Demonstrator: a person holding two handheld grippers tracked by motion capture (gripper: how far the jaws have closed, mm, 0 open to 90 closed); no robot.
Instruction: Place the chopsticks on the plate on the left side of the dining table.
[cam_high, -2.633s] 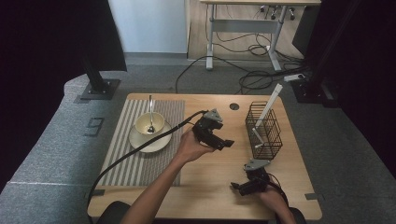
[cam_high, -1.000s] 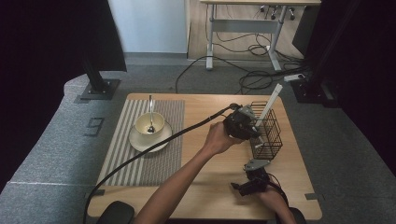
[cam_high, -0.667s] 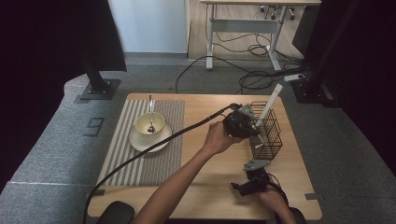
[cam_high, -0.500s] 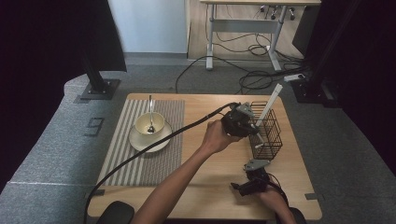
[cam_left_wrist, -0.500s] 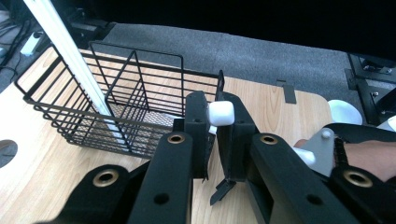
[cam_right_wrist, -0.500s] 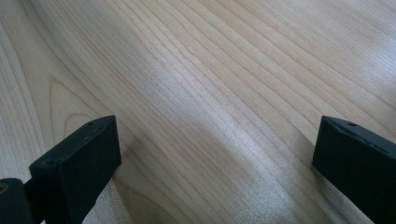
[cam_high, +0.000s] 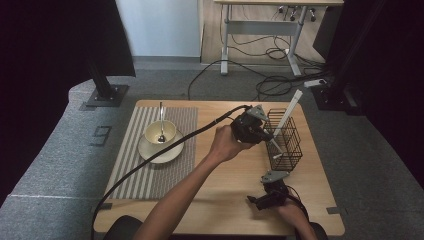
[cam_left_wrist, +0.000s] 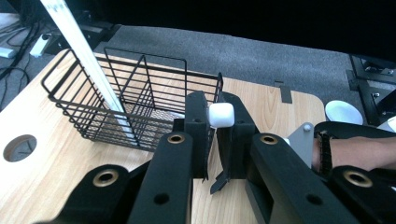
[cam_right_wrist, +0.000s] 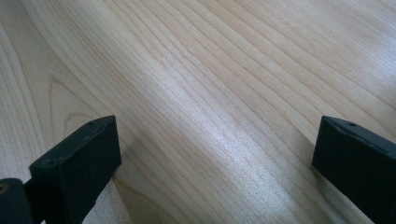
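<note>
My left gripper (cam_high: 264, 135) hovers at the near-left rim of the black wire basket (cam_high: 286, 136) on the right side of the wooden table. It is shut on a slim white-handled utensil (cam_high: 274, 146) that slants down into the basket. In the left gripper view the handle's white square end (cam_left_wrist: 221, 115) sticks up between the jaws of the left gripper (cam_left_wrist: 214, 135), beside the basket (cam_left_wrist: 140, 112). A long white stick (cam_high: 290, 107) leans upright in the basket (cam_left_wrist: 88, 60). My right gripper (cam_high: 256, 200) rests low near the table's front edge, open over bare wood (cam_right_wrist: 215, 154).
A bowl with a spoon (cam_high: 161, 131) sits on a saucer on the striped placemat (cam_high: 150, 170) at the left. The left gripper's cable (cam_high: 165, 150) trails across the mat. A round hole (cam_left_wrist: 18, 147) pierces the tabletop near the basket.
The left gripper carried the white utensil from the table's middle rightward to the basket and has edged slightly closer over the last second. The right gripper has stayed put.
</note>
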